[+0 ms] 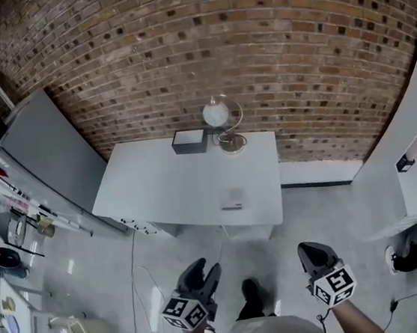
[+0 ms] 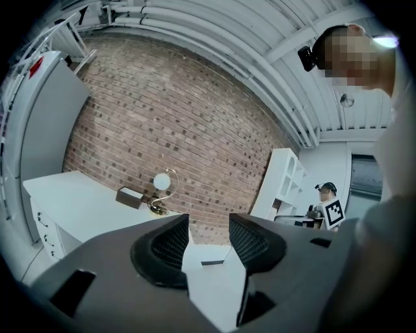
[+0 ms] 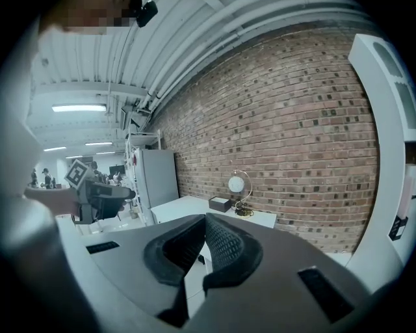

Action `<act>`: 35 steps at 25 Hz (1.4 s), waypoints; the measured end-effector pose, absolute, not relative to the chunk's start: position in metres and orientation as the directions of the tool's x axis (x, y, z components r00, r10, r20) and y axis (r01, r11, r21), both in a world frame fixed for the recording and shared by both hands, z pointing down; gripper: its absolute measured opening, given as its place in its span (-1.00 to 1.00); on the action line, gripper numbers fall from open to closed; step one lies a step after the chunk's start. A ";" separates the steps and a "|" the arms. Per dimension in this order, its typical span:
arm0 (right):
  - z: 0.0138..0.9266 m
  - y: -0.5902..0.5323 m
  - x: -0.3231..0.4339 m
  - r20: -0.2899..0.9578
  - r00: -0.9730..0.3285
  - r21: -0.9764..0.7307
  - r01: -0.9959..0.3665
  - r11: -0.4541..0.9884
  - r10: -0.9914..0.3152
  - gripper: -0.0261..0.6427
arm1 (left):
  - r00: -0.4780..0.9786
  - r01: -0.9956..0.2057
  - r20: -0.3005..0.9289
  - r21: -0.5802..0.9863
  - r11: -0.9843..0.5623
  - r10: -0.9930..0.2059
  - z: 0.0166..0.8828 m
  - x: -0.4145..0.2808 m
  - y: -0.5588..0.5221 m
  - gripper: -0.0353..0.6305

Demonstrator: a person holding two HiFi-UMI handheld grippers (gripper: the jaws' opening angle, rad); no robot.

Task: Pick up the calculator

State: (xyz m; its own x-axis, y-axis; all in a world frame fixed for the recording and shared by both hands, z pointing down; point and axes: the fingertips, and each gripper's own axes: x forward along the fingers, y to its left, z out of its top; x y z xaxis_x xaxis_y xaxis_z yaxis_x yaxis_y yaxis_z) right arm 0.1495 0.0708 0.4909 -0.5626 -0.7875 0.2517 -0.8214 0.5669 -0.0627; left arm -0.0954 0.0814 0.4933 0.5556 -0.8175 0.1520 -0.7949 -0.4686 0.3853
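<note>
The calculator [image 1: 232,199] lies flat on the white table [image 1: 158,183], in the lower right part of the tabletop near its front edge in the head view, with bare surface all round it. It is a small pale rectangle and its keys are too small to make out. At the upper edge of the table, against the brick wall [image 1: 253,36], a dark box [image 1: 189,141] sits just left of a white ball on a curved gold stand [image 1: 217,113]; both are well apart from the calculator. A tall grey cabinet [image 1: 49,159] stands left of the table.

Both grippers hang at the bottom of the frame over the grey floor [image 1: 110,287], well short of the table and touching nothing. The left gripper [image 1: 206,268], at lower centre-left, has its fingers apart; in the left gripper view [image 2: 209,221] only floor and the far table show in the gap between them. The right gripper [image 1: 309,247], at lower centre-right, has its fingers closed: in the right gripper view [image 3: 205,218] the ribbed pads meet at the tips with nothing between them.
</note>
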 end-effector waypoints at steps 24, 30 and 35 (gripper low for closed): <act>0.507 -0.066 0.089 0.324 -0.533 -0.029 -0.831 0.555 -0.782 -0.89 | 0.612 -0.767 0.221 0.400 -0.502 -0.759 0.519 -0.132 -0.058 -0.25; 0.516 -0.094 0.089 0.349 -0.555 -0.043 -0.815 0.578 -0.756 -0.89 | 0.586 -0.785 0.257 0.417 -0.459 -0.768 0.533 -0.128 -0.078 -0.25; 0.533 -0.125 0.087 0.373 -0.592 -0.048 -0.781 0.622 -0.714 -0.89 | 0.555 -0.802 0.288 0.433 -0.411 -0.780 0.555 -0.120 -0.096 -0.25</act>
